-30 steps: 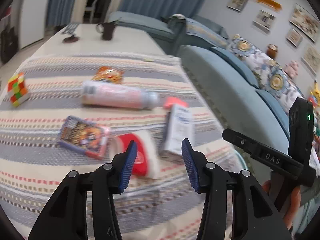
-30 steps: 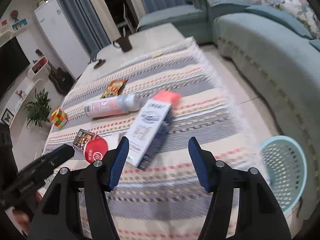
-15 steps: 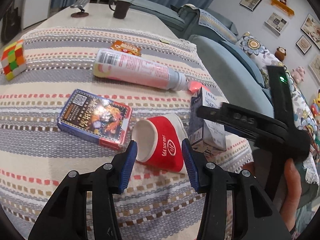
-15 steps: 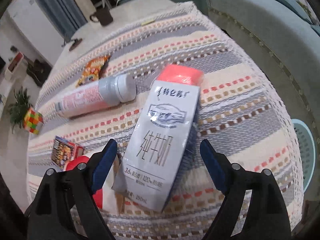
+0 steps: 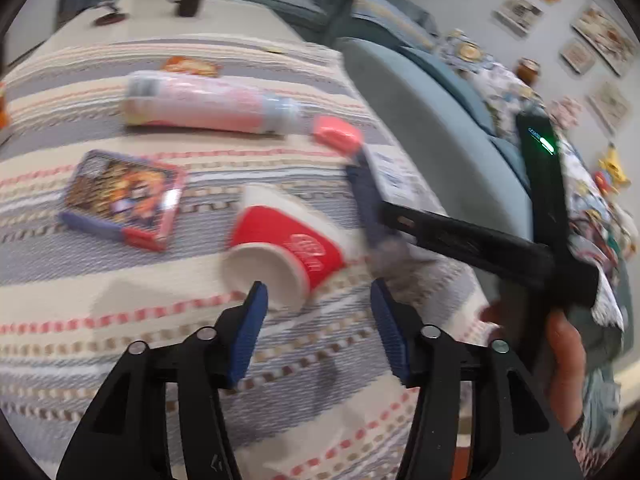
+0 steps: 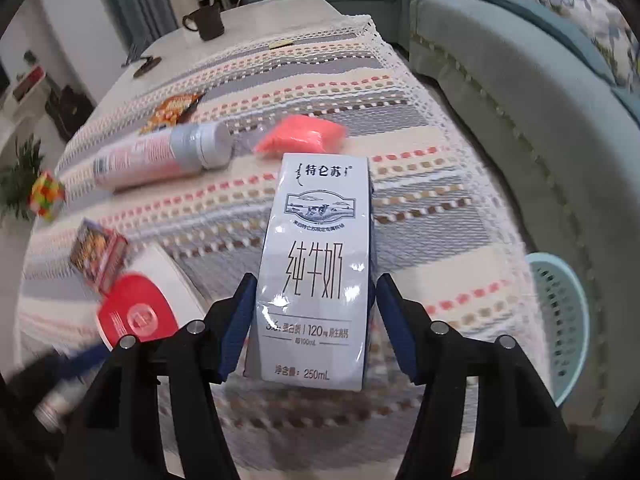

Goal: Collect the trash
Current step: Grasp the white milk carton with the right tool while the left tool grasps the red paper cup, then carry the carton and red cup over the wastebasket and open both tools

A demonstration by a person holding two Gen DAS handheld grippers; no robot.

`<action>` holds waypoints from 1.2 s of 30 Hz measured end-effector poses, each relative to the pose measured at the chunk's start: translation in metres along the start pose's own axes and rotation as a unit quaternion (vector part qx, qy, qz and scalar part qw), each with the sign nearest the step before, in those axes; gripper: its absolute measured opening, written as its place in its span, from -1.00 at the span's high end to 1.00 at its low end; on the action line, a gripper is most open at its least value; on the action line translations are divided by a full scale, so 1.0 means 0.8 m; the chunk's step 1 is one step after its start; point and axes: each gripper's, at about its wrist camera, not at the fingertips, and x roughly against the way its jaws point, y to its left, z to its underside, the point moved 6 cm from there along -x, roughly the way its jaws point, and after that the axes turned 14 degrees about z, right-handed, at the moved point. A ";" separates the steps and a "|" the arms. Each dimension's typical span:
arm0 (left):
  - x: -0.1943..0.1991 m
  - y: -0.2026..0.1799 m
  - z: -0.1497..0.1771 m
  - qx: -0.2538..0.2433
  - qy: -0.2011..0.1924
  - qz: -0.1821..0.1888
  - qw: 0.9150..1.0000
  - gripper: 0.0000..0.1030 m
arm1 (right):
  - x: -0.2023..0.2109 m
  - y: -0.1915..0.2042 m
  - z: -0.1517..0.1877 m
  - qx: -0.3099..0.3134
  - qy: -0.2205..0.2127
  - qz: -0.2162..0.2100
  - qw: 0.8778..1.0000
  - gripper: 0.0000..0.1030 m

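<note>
A white milk carton [image 6: 316,264] lies on the striped tablecloth [image 6: 420,184]. My right gripper [image 6: 316,280] is closing on it, and the blue pads sit against its two long sides. In the left wrist view the same carton [image 5: 394,172] shows under the right gripper's fingers [image 5: 366,200]. A red paper cup [image 5: 288,240] lies on its side with its mouth toward my left gripper [image 5: 318,292]. That gripper's jaws are opening. Its left fingertip overlaps the cup's rim, and nothing is between the pads.
A pink bottle [image 5: 208,104], an orange snack packet [image 5: 190,66], a pink-red packet [image 5: 338,134] and a card box [image 5: 124,196] lie on the cloth. A pale blue basket [image 6: 560,320] stands on the floor beside the table, by the teal sofa [image 6: 520,100]. A colour cube [image 6: 46,196] sits at the left.
Both grippers have come down toward the table. The right one spread wide, moved over the milk carton and closed in on its sides. The left one's jaws have widened near the red cup.
</note>
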 end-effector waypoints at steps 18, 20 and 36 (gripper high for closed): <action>-0.058 0.020 -0.028 -0.052 0.060 -0.067 0.995 -0.12 | -0.012 -0.025 0.035 -0.036 0.000 -0.028 0.999 -0.26; -0.058 0.015 -0.027 -0.065 0.059 -0.076 0.993 -0.07 | -0.009 -0.022 0.032 -0.033 -0.006 -0.026 0.999 -0.26; -0.020 -0.062 -0.046 -0.102 -0.010 -0.067 0.993 0.09 | 0.026 -0.045 0.020 -0.042 -0.049 -0.013 0.998 -0.10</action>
